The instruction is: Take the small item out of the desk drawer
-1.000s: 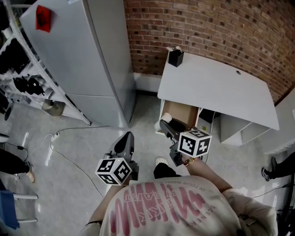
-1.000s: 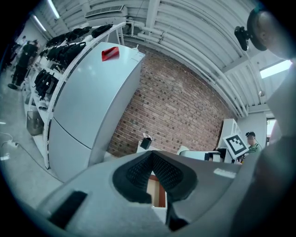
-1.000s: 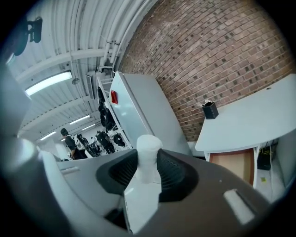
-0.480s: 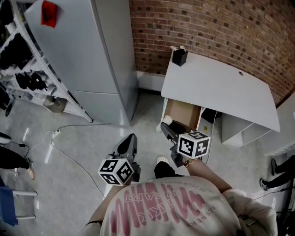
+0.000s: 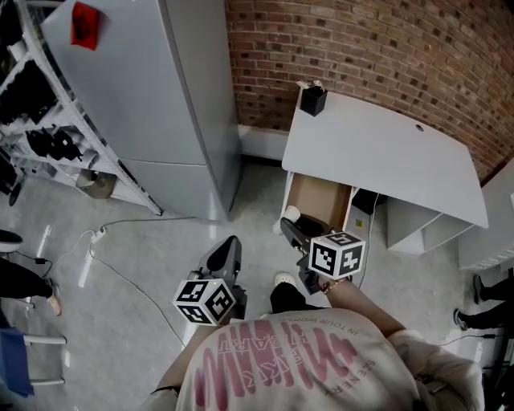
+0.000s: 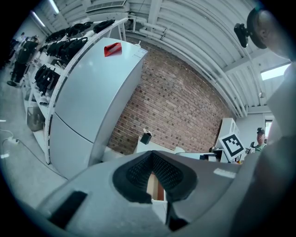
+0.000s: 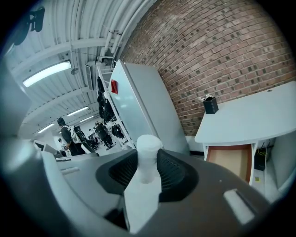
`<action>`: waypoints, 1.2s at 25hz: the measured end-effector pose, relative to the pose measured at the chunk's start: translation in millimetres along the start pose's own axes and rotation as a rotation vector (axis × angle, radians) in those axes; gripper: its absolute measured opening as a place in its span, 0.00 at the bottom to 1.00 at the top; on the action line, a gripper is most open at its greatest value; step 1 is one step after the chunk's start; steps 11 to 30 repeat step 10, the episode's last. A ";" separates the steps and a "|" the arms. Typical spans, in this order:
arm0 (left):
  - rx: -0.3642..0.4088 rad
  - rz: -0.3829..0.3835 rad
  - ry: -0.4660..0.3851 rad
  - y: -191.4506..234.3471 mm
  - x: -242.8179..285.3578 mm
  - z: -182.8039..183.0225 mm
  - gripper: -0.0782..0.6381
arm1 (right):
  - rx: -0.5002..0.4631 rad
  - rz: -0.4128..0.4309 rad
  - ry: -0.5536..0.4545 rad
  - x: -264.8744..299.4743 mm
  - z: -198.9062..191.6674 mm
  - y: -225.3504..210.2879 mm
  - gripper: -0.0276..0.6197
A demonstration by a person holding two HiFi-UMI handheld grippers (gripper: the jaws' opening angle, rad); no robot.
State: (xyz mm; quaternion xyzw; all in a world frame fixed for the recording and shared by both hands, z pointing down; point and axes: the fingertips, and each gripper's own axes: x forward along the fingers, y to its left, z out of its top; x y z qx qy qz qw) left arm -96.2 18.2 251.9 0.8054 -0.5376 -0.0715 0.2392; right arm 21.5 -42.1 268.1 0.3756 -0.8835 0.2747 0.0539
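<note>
Jaws of the right gripper (image 7: 147, 169) clamp the small white item (image 7: 147, 157) by its body, holding it out in front of the open desk drawer (image 5: 317, 197); extraction appears complete. It is a pale, bottle-like piece whose round cap projects past the pads. The left gripper (image 6: 152, 173), closed on nothing, hangs aside, apparently unneeded.

The wall (image 5: 361, 48) is of red-brown brick with pale joints. The desk (image 5: 377, 152) is white, and its drawer (image 5: 317, 199) is light brown inside. The bottle (image 7: 147, 162) is white. The tall cabinet (image 5: 161, 96) is grey with a red tag (image 5: 84, 24) on it. The box (image 5: 312, 100) on the desk is black. The floor (image 5: 120, 265) is pale grey. The shirt (image 5: 297, 361) is cream with red letters.
</note>
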 end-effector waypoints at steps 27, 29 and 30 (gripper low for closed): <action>-0.018 0.001 0.013 10.2 0.9 -0.8 0.11 | -0.004 -0.004 0.029 12.2 -4.8 3.1 0.26; -0.018 0.001 0.013 10.2 0.9 -0.8 0.11 | -0.004 -0.004 0.029 12.2 -4.8 3.1 0.26; -0.018 0.001 0.013 10.2 0.9 -0.8 0.11 | -0.004 -0.004 0.029 12.2 -4.8 3.1 0.26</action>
